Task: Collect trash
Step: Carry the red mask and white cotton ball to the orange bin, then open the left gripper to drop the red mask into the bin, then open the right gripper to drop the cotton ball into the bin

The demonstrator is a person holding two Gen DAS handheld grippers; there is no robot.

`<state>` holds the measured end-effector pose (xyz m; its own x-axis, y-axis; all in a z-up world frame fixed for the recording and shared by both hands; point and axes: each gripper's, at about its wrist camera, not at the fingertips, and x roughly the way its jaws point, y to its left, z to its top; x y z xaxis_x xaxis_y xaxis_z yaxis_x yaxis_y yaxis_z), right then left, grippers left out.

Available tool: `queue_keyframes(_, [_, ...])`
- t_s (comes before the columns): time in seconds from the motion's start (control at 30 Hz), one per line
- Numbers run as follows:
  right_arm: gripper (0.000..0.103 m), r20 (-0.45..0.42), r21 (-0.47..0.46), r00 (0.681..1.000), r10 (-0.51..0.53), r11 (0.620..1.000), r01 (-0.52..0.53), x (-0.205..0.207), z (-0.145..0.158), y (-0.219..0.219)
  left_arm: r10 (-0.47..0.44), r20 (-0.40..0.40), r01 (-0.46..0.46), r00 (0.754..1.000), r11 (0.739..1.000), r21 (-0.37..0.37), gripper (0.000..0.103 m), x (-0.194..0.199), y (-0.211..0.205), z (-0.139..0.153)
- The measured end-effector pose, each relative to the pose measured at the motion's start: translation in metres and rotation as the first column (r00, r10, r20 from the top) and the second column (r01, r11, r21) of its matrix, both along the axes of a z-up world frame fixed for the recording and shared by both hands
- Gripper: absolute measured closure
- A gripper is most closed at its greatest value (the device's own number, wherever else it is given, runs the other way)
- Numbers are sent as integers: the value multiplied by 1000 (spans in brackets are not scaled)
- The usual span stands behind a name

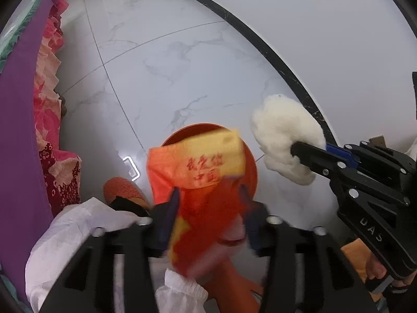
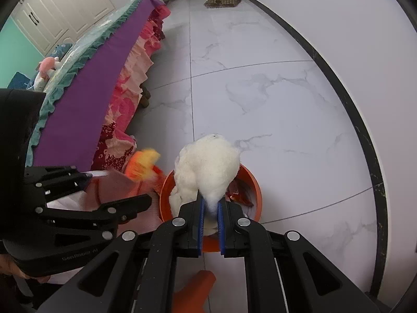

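An orange bin stands on the white marble floor; its rim also shows in the left wrist view. My right gripper is shut on a white fluffy wad and holds it over the bin; the wad also shows in the left wrist view. My left gripper holds a red and yellow wrapper above the bin, its fingers spread and blurred; the wrapper is blurred in the right wrist view. Red wrappers lie inside the bin.
A bed with a purple sheet and pink floral skirt runs along the left. A black baseboard and white wall bound the right. An orange slipper and white clothing are close by. A mat lies far back.
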<state>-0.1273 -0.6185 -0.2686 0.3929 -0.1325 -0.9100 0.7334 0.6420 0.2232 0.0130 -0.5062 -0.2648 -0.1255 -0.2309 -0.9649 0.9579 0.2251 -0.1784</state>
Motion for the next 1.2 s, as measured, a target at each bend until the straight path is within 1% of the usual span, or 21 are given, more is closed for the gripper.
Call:
queue_keyframes(0.03, [94, -1, 2, 1000, 0, 1000, 0, 0, -1, 0, -3, -1, 3, 1000, 1000, -4, 46, 1, 0, -1])
queue_keyframes(0.1, [94, -6, 7, 1000, 1, 1000, -1, 0, -2, 0, -10, 1, 10, 1000, 1000, -1, 46, 1, -1, 0])
queue_keyframes(0.13, [94, -7, 9, 1000, 2, 1000, -2, 0, -3, 0, -11, 4, 11, 1000, 1000, 1, 43, -1, -2, 1])
queue_keyframes(0.17, [94, -7, 12, 1000, 4, 1000, -4, 1, -4, 0, -11, 8, 11, 1000, 1000, 1, 33, -1, -2, 1])
queue_keyframes(0.2, [94, -9, 13, 1000, 5, 1000, -5, 3, -5, 0, -9, 16, 9, 1000, 1000, -5, 31, -1, -1, 2])
queue_keyframes(0.3, [93, -12, 14, 1000, 13, 1000, -13, 9, -7, 1, -9, 31, 10, 999, 1000, -8, 31, -4, -1, 7])
queue_keyframes(0.37, [89, -15, 13, 1000, 18, 1000, -18, 13, -7, 2, 0, 42, 0, 999, 1000, -9, 31, -1, 1, 7])
queue_keyframes(0.4, [89, -17, 9, 1000, 17, 1000, -17, 15, -8, 1, 2, 46, -2, 999, 1000, -8, 31, 0, 2, 8])
queue_keyframes(0.5, [78, -21, 7, 1000, 14, 1000, -14, 21, -7, 0, 20, 59, -20, 998, 1000, -1, 31, 6, 6, 8])
queue_keyframes(0.53, [72, -22, 7, 1000, 16, 1000, -15, 24, -7, -1, 27, 57, -27, 998, 1000, -1, 31, 9, 7, 8])
queue_keyframes(0.73, [60, -27, 0, 999, 30, 1000, -30, 33, -6, 2, 66, 62, -66, 996, 998, 4, 31, 21, 13, 8])
queue_keyframes(0.93, [60, -23, 5, 999, 23, 1000, -23, 33, -2, 3, 79, 61, -79, 995, 997, -1, 31, 24, 17, 11])
queue_keyframes(1.07, [60, -11, -5, 1000, 18, 1000, -18, 33, 8, 6, 81, 62, -80, 995, 997, -15, 31, 24, 21, 16])
queue_keyframes(1.13, [60, -2, -23, 1000, 20, 1000, -20, 34, 18, 9, 85, 65, -83, 994, 996, -22, 30, 24, 24, 21])
queue_keyframes(1.2, [60, 10, -37, 1000, 26, 999, -26, 35, 27, 13, 94, 71, -91, 993, 995, -47, 30, 25, 29, 31])
